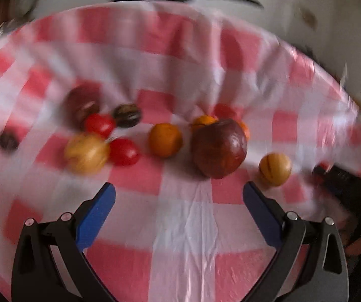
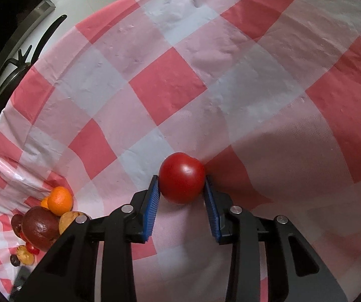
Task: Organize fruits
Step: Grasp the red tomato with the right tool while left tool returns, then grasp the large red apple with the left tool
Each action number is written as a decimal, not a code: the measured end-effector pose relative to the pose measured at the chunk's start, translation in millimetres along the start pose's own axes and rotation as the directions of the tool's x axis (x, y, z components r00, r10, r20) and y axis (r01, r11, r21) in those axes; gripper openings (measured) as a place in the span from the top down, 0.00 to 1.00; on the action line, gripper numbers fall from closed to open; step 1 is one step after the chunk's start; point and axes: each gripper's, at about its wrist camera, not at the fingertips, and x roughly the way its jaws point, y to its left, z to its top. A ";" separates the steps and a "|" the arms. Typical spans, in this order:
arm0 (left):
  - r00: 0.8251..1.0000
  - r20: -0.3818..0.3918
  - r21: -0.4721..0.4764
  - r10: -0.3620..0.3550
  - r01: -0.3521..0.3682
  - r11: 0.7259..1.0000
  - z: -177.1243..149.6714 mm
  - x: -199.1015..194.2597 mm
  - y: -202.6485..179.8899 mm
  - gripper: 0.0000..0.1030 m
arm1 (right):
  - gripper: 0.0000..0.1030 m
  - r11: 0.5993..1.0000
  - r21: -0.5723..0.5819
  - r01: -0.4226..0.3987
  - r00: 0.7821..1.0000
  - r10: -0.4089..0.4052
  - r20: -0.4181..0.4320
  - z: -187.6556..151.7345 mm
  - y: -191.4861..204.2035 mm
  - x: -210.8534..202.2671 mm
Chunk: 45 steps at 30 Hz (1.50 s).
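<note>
Right wrist view, red-and-white checked tablecloth [image 2: 167, 80], grey floor beyond, right gripper [image 2: 182, 185] clamped on round red tomato [image 2: 182, 177], left gripper [image 1: 179, 191] spread wide, empty.

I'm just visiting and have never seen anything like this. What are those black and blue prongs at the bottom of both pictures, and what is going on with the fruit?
The prongs are two-finger grippers that a person holds, one in each hand. Each carries a camera looking forward along its fingers, so each picture is one gripper's own view. In the right-hand view, the right gripper is shut on a red tomato, its blue pads pressing both sides, over the red and white checked tablecloth. In the blurrier left-hand view, the left gripper is open and holds nothing. Ahead of it lie loose fruits: a large dark red fruit, an orange fruit, small red tomatoes and a yellow striped fruit.
</note>
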 end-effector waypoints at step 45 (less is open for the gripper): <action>0.983 0.071 0.120 -0.170 0.161 0.980 -58.1 -83.5 14.4 0.35 | 0.65 0.991 0.017 -0.132 0.989 0.131 0.072 -2.0 -4.3 -14.5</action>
